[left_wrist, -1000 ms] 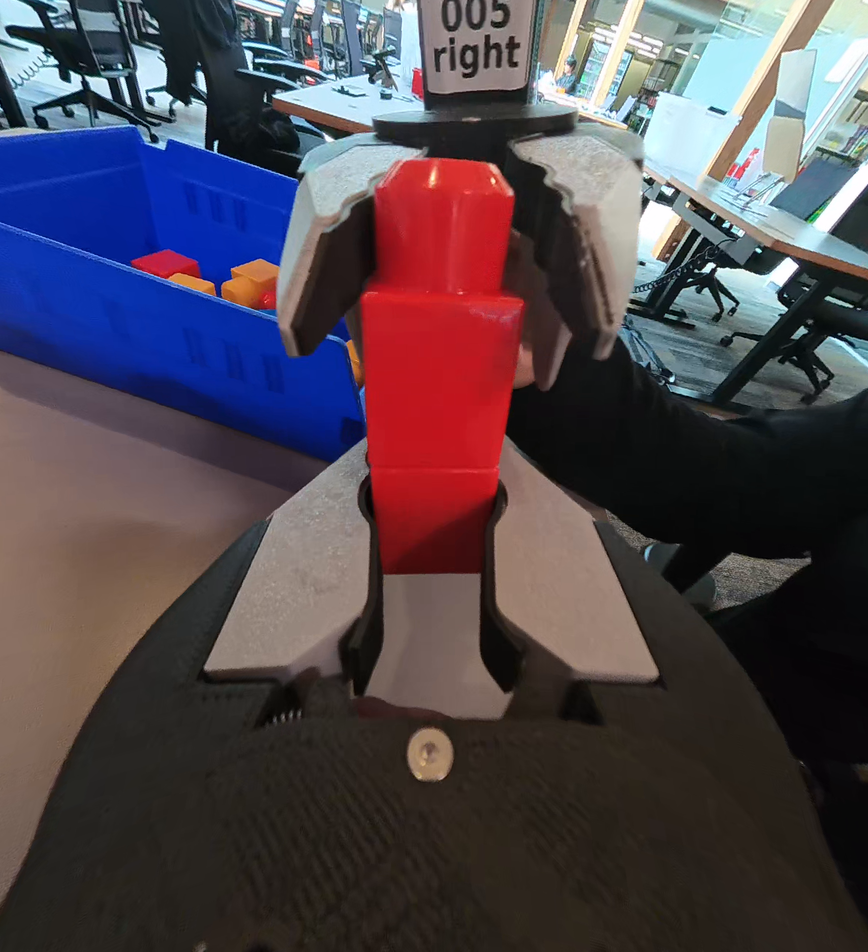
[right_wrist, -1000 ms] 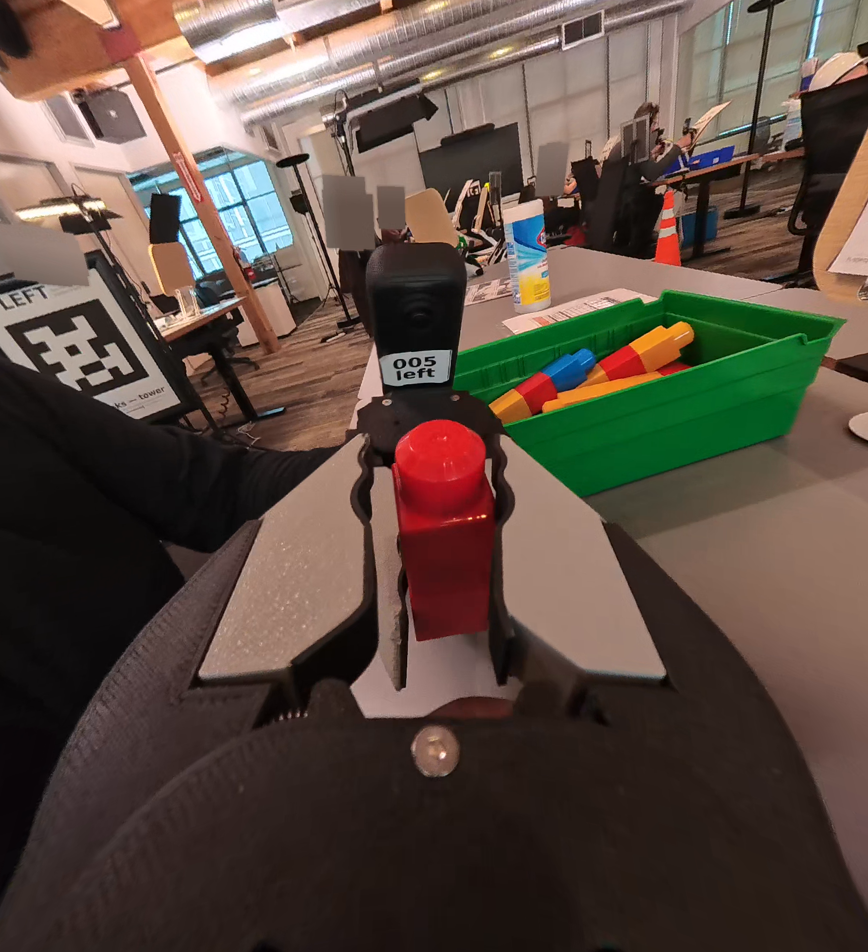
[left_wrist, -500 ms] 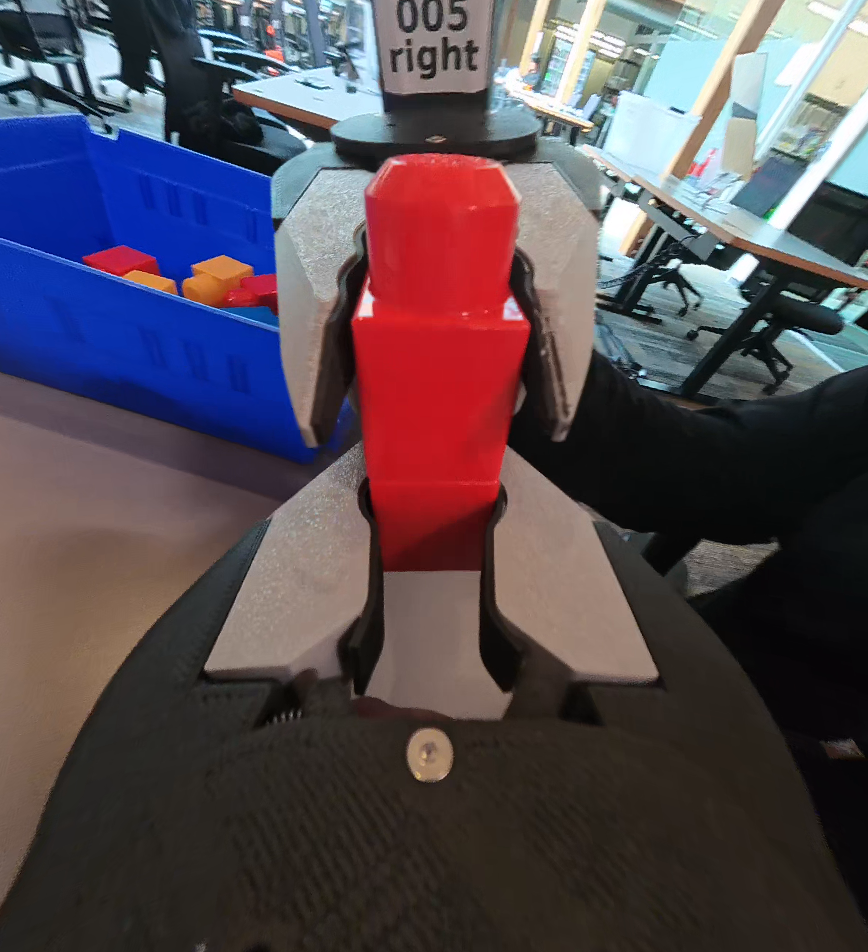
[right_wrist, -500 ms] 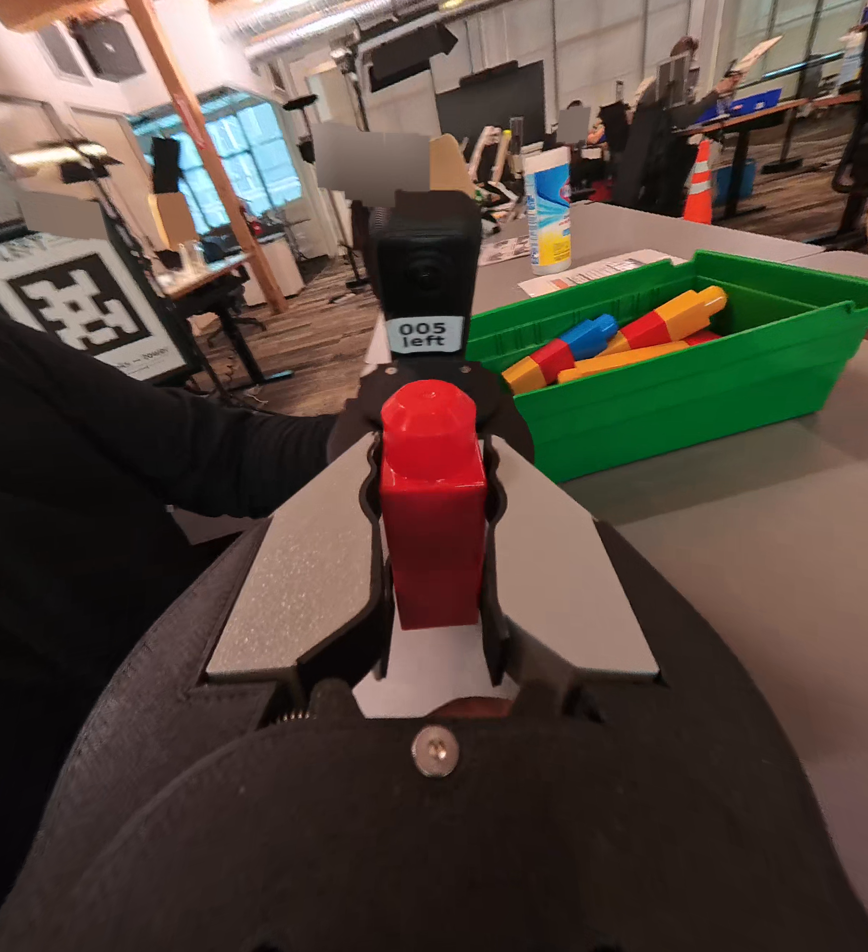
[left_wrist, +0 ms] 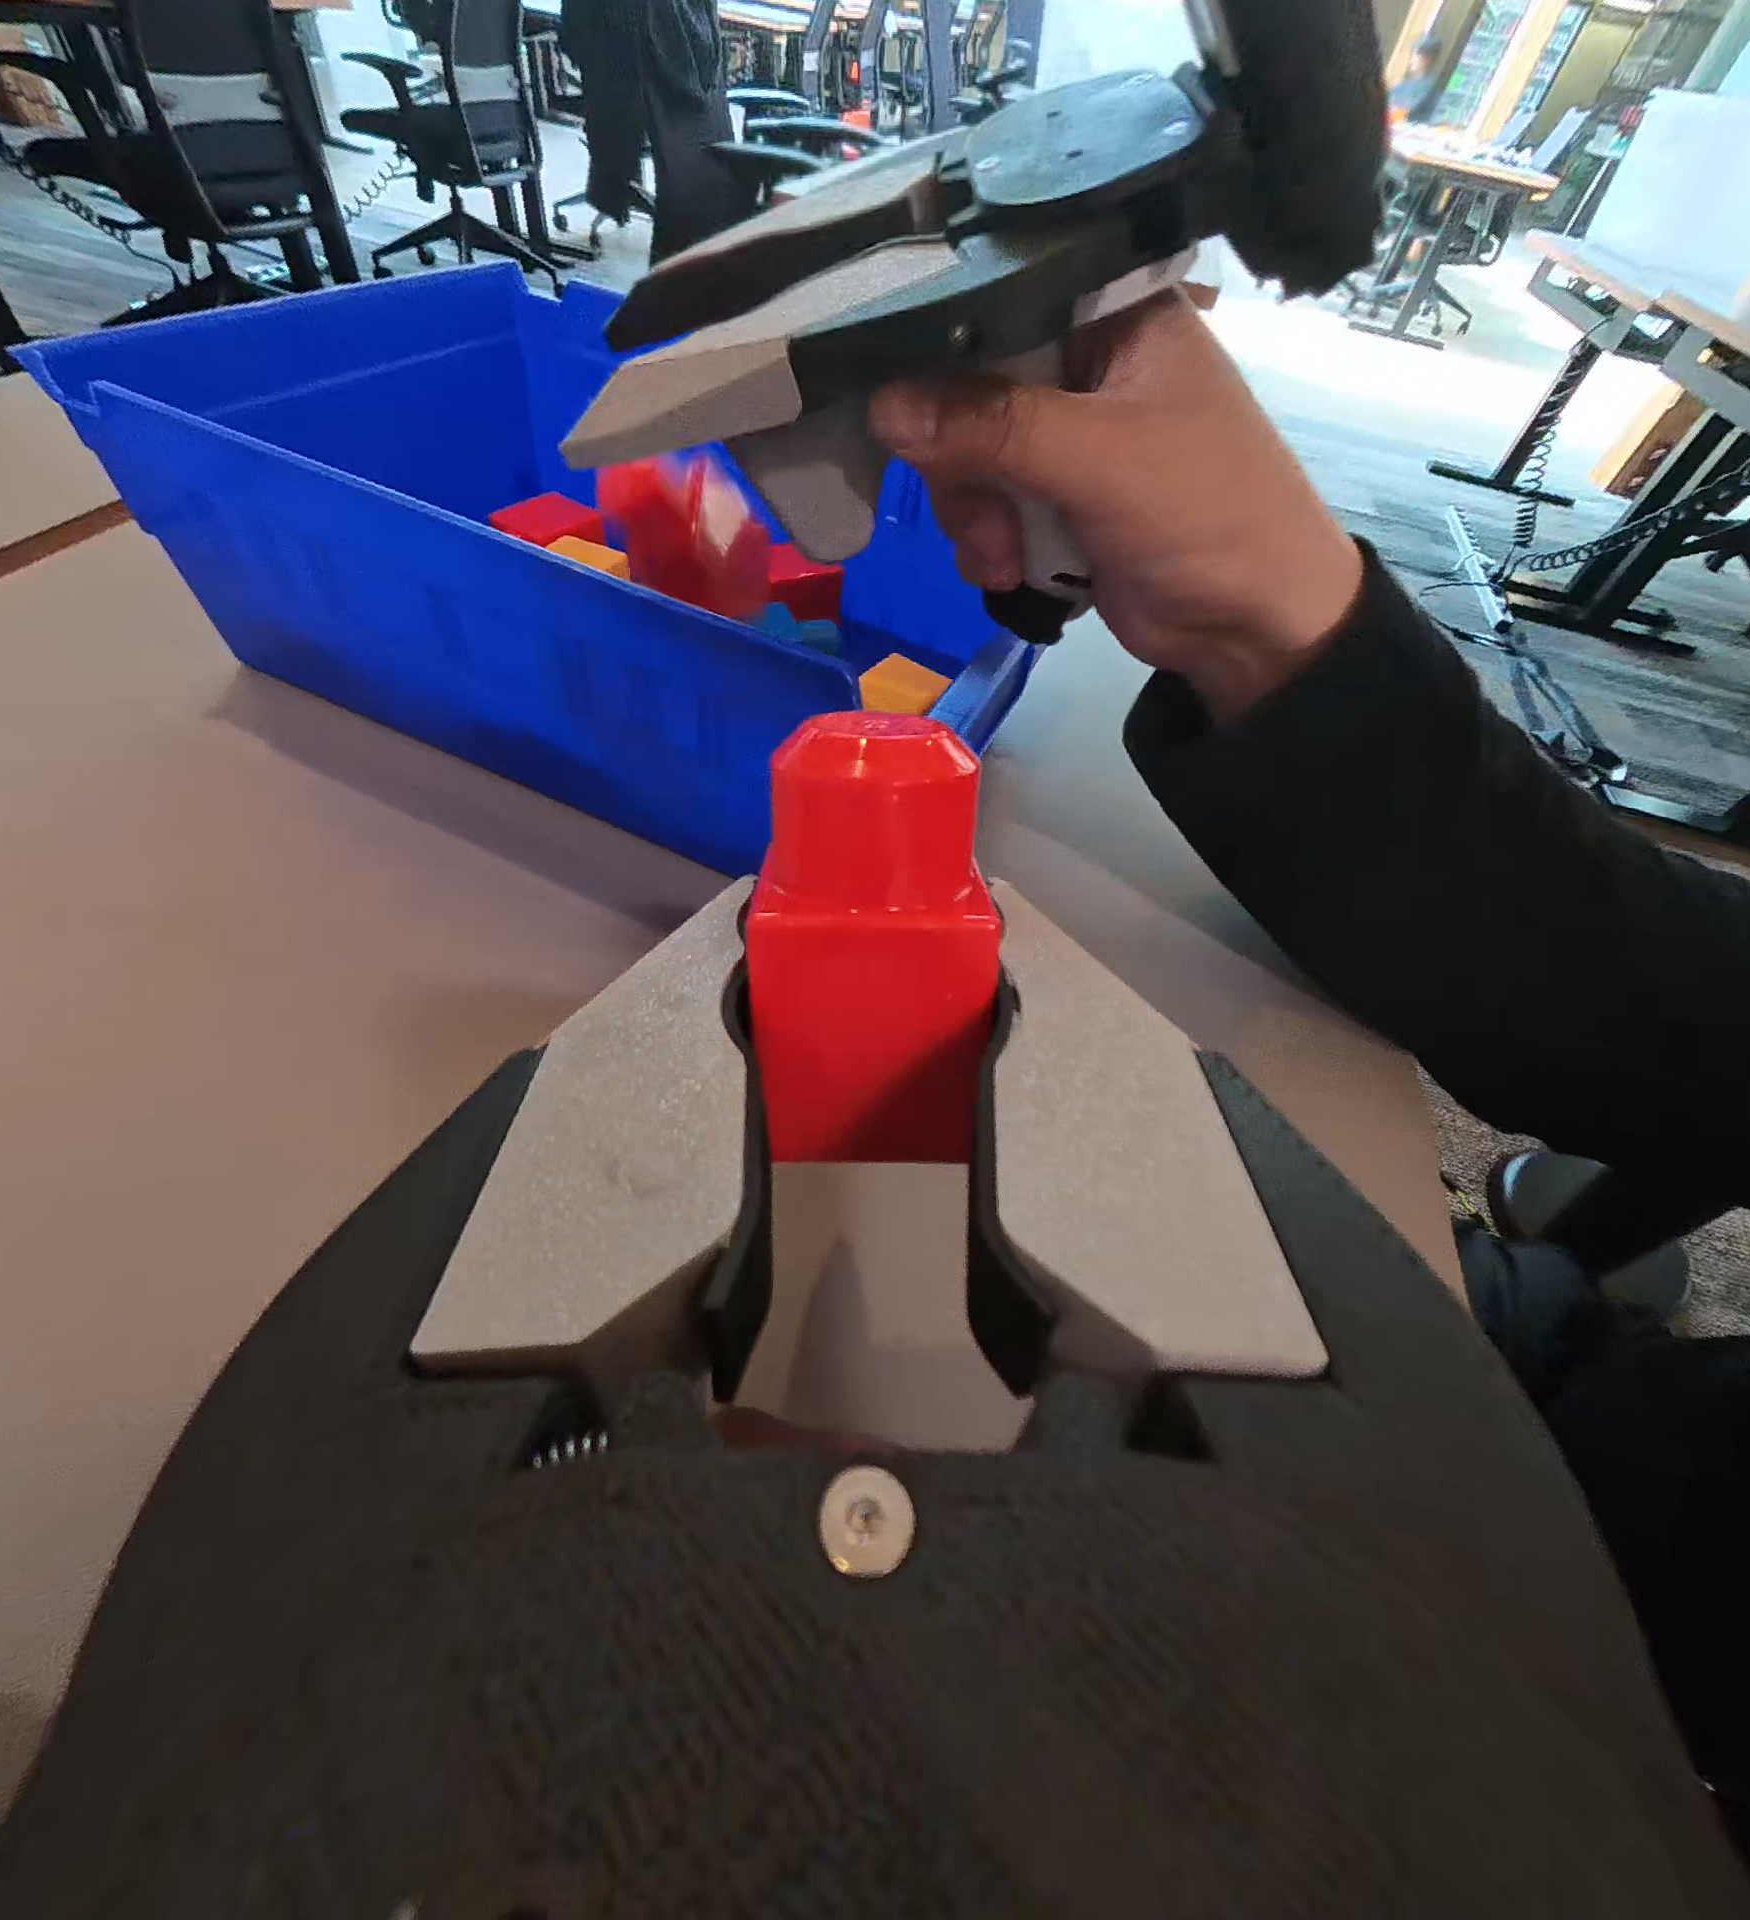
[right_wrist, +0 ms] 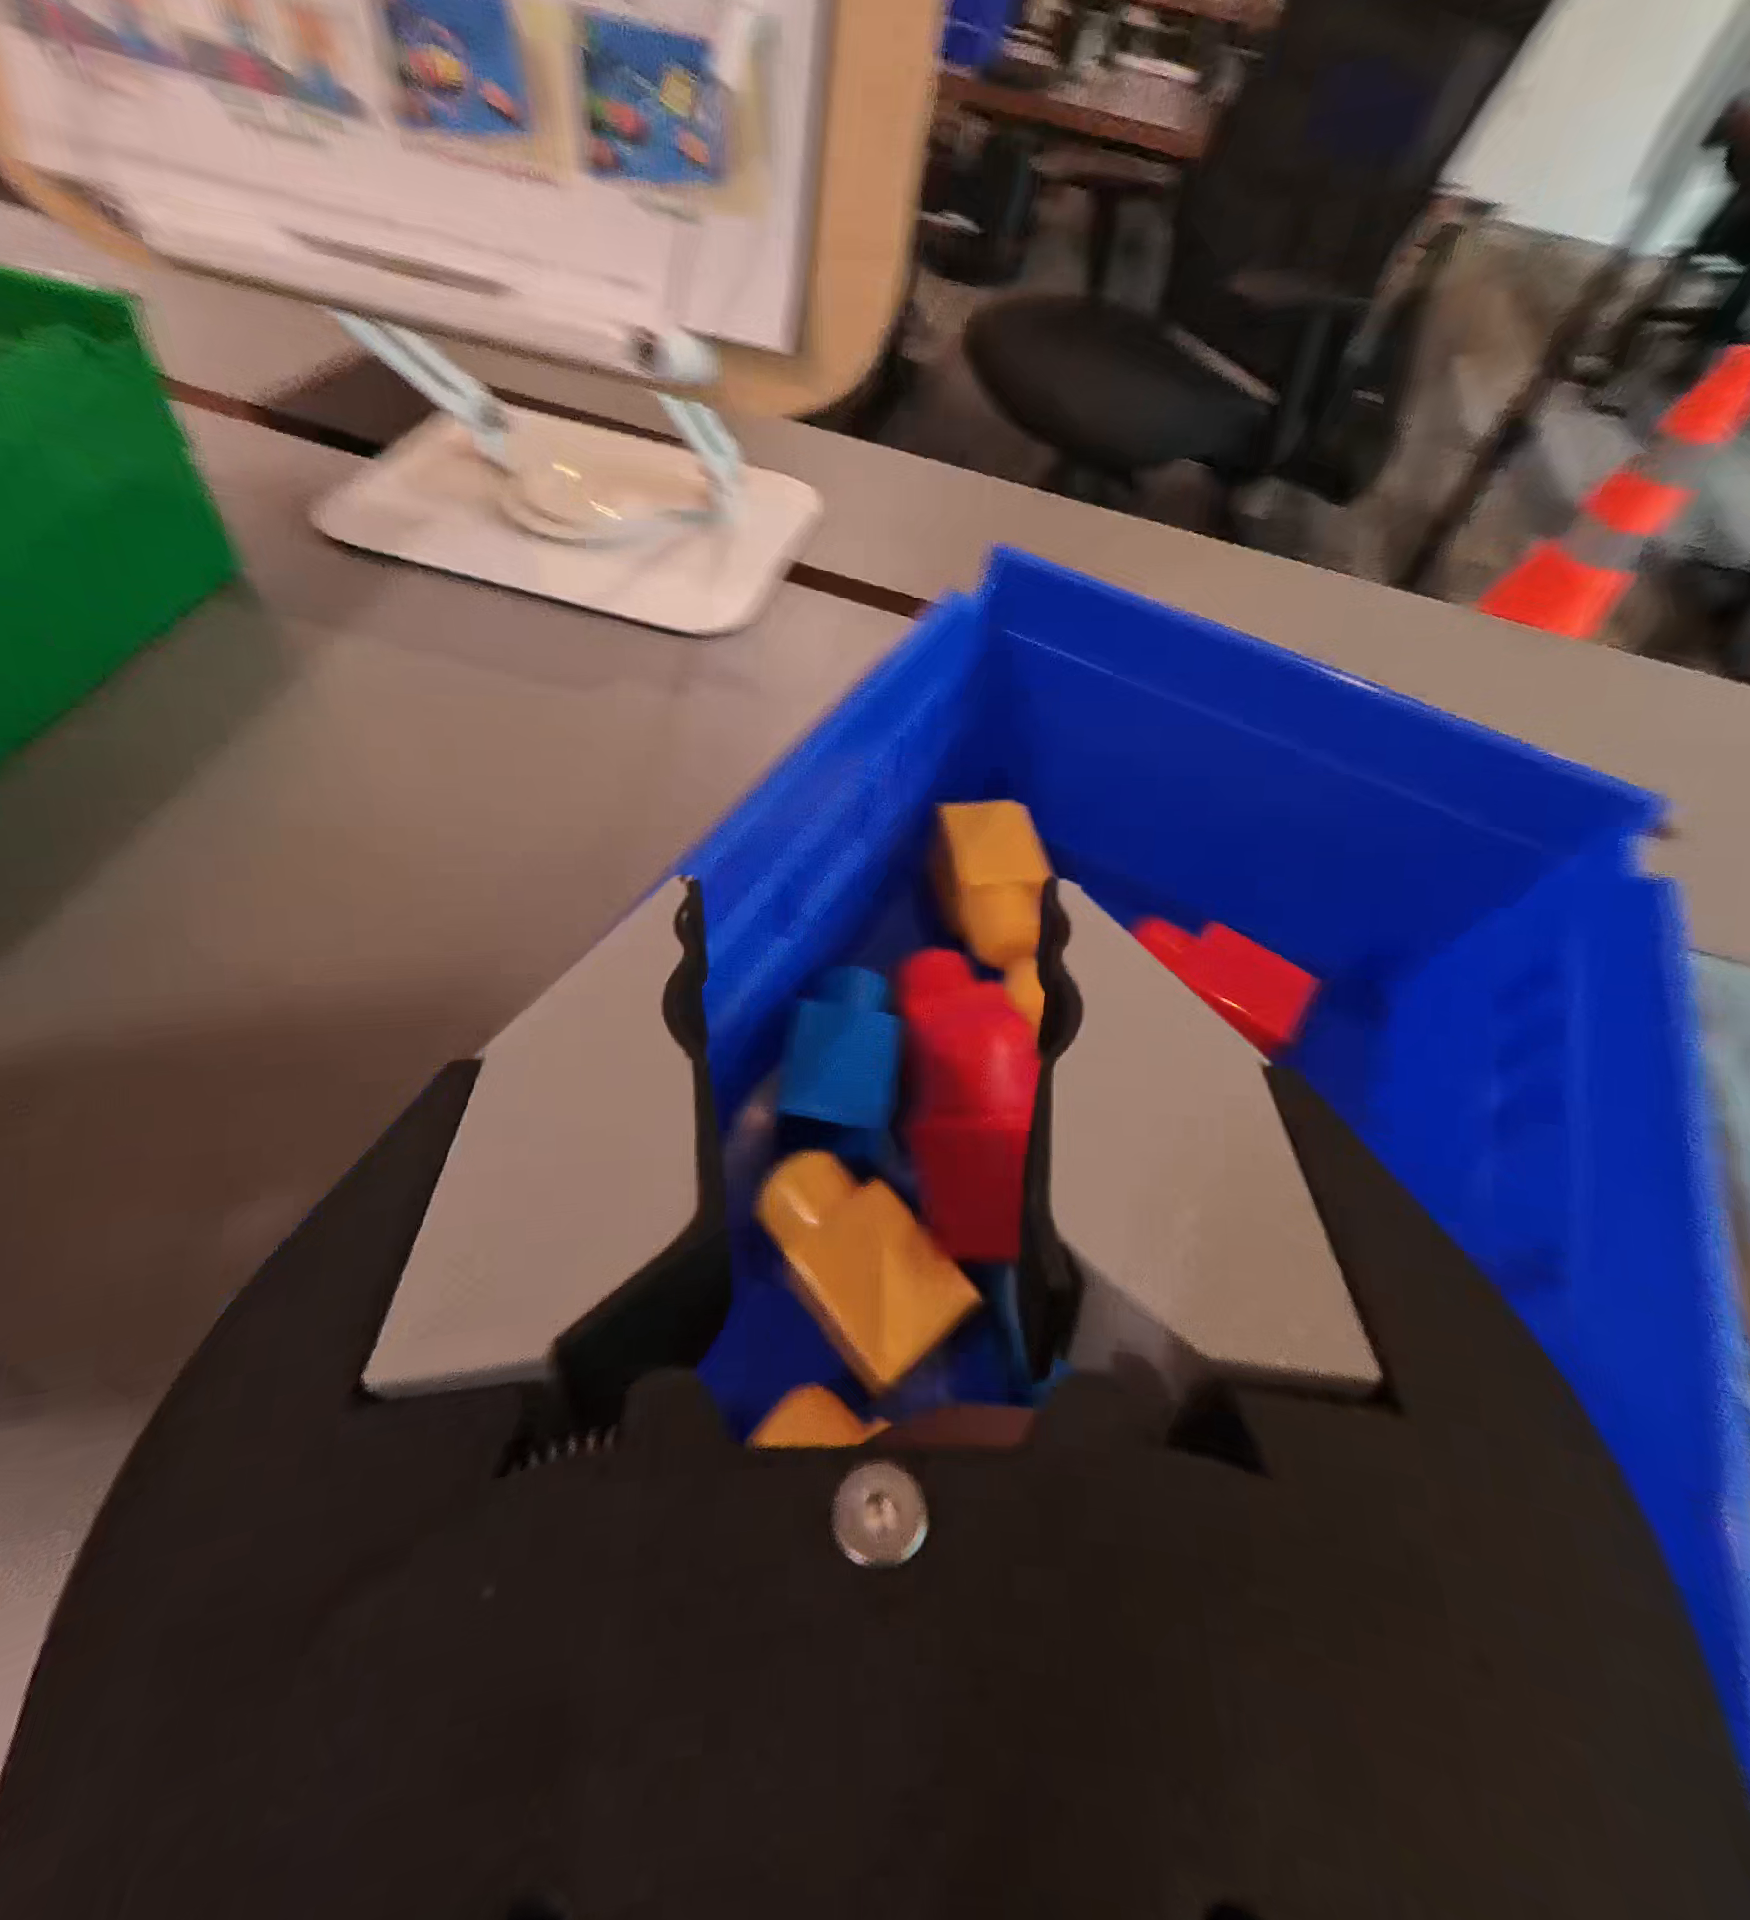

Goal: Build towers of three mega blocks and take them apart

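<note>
Red block [left_wrist: 871, 966] clamped upright in left tongs [left_wrist: 871, 940]; right tongs [right_wrist: 866, 977] spread wide over blue bin [right_wrist: 1266, 769].

Your work surface is a flat grey-brown table [left_wrist: 227, 935]. On it you have a blue plastic bin [left_wrist: 414, 613] near the edge on your side, a green plastic bin [right_wrist: 29, 540] off towards the other end, and a white flat-based stand [right_wrist: 580, 540] towards the far edge.

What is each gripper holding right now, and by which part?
Left gripper clamps a red block by its square body's sides, stud forward. Right gripper is open over the blue bin, holding nothing.
</note>
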The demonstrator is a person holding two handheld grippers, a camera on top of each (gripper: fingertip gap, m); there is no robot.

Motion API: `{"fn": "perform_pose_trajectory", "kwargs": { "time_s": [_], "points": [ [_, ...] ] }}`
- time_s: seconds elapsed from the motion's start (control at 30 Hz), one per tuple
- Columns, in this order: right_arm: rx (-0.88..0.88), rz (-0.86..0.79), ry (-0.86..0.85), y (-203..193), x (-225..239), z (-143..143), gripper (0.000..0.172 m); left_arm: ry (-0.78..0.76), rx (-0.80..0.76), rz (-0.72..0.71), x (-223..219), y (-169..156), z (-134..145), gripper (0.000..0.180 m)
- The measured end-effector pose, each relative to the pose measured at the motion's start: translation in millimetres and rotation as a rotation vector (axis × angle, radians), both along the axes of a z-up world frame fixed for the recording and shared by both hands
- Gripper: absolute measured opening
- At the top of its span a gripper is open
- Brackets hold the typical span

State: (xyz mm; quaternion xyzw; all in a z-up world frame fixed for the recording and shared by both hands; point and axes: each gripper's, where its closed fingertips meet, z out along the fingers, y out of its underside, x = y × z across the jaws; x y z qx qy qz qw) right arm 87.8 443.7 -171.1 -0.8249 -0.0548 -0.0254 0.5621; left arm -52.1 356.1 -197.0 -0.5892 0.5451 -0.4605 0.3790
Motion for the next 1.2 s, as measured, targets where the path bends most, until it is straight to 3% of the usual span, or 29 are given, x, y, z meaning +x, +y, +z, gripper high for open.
{"fn": "perform_pose_trajectory", "kwargs": {
  "time_s": [0.07,0.13,0.17,0.33,0.4,0.47,0.53,0.63,0.7,0.77,0.87,0.93,1.0,1.1,1.2],
  "points": [
    [0.100,0.328,0.144,-9.2,-62.5,21.6,0.048,-0.017,-0.003,-0.019,0.1,-3.3,3.1,0.037],
    [0.115,0.733,0.303,-41.4,-135.3,37.6,0.052,-0.041,-0.014,-0.031,-0.8,-4.6,7.8,0.037],
    [0.076,0.856,0.343,-54.4,-158.2,37.7,0.053,-0.059,-0.025,-0.046,-1.6,-6.5,11.3,0.037],
    [0.047,1.031,0.382,-74.2,-196.9,38.7,0.041,-0.128,-0.050,-0.076,-5.9,-9.5,25.6,0.037],
    [0.015,1.034,0.374,-73.6,-199.8,32.2,0.049,-0.136,-0.059,-0.081,-6.6,-10.4,28.4,0.037],
    [0.003,1.076,0.370,-77.9,-205.2,30.7,0.026,-0.123,-0.053,-0.068,-6.1,-8.5,25.8,0.037],
    [0.005,1.074,0.329,-77.9,-207.4,29.2,0.026,-0.115,-0.063,-0.078,-5.6,-9.9,23.4,0.037],
    [0.060,1.041,0.321,-74.4,-199.6,39.0,0.026,-0.110,-0.090,-0.054,-5.0,-5.9,22.3,0.039],
    [0.180,0.926,0.357,-64.5,-169.1,61.3,0.027,-0.076,-0.084,-0.027,-5.3,-0.5,15.3,0.040],
    [0.345,0.653,0.344,-45.7,-108.2,84.0,0.027,-0.048,-0.087,-0.017,-4.7,1.8,8.9,0.040],
    [0.566,0.099,0.087,-35.0,-1.1,106.0,0.027,-0.015,-0.092,-0.030,-1.9,-1.7,1.8,0.039],
    [0.634,-0.162,-0.021,-30.9,44.3,116.9,0.026,0.001,-0.077,-0.038,0.5,-5.1,-1.8,0.038],
    [0.458,-0.197,-0.029,-4.4,53.3,90.0,0.038,0.012,-0.067,-0.053,2.9,-9.8,-4.2,0.037],
    [0.221,-0.049,0.015,15.2,26.5,42.6,0.064,0.032,-0.041,-0.064,2.3,-12.9,-7.6,0.038],
    [0.338,-0.071,-0.033,2.9,24.8,60.4,0.057,0.021,-0.051,-0.065,1.2,-12.0,-4.5,0.038]
  ]
}}
